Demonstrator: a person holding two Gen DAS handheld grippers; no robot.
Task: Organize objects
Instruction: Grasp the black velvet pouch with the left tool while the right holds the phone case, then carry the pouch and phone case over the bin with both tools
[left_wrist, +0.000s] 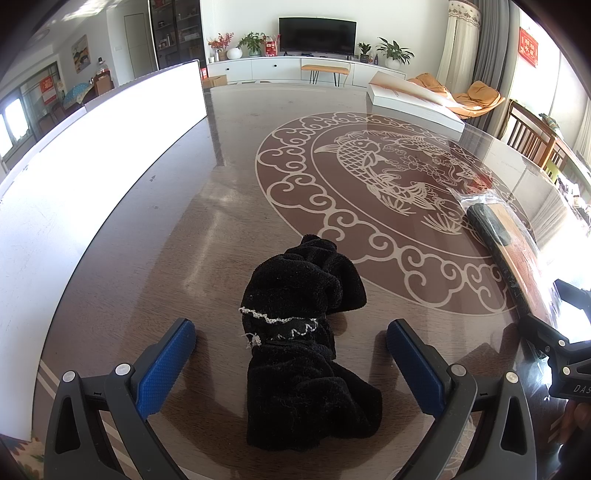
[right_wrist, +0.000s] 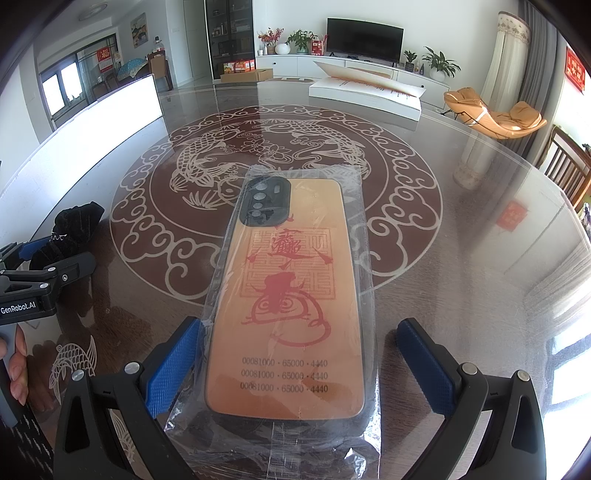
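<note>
In your left wrist view, your left gripper (left_wrist: 291, 345) has its blue fingers (left_wrist: 166, 365) spread wide apart on either side of the crumpled black cloth (left_wrist: 303, 350) lying on the glass-topped surface (left_wrist: 192, 236), touching neither side. In your right wrist view, your right gripper (right_wrist: 295, 358) also stands with its fingers apart, straddling the bagged orange phone case (right_wrist: 291, 306); the left pad touches the plastic wrap.

Left gripper (left_wrist: 291, 347): black plastic frame, blue diamond-textured finger pads (left_wrist: 166, 365), silver round screws, white "GenRobot.AI" lettering on side. Right gripper (right_wrist: 299, 358): same build.
</note>
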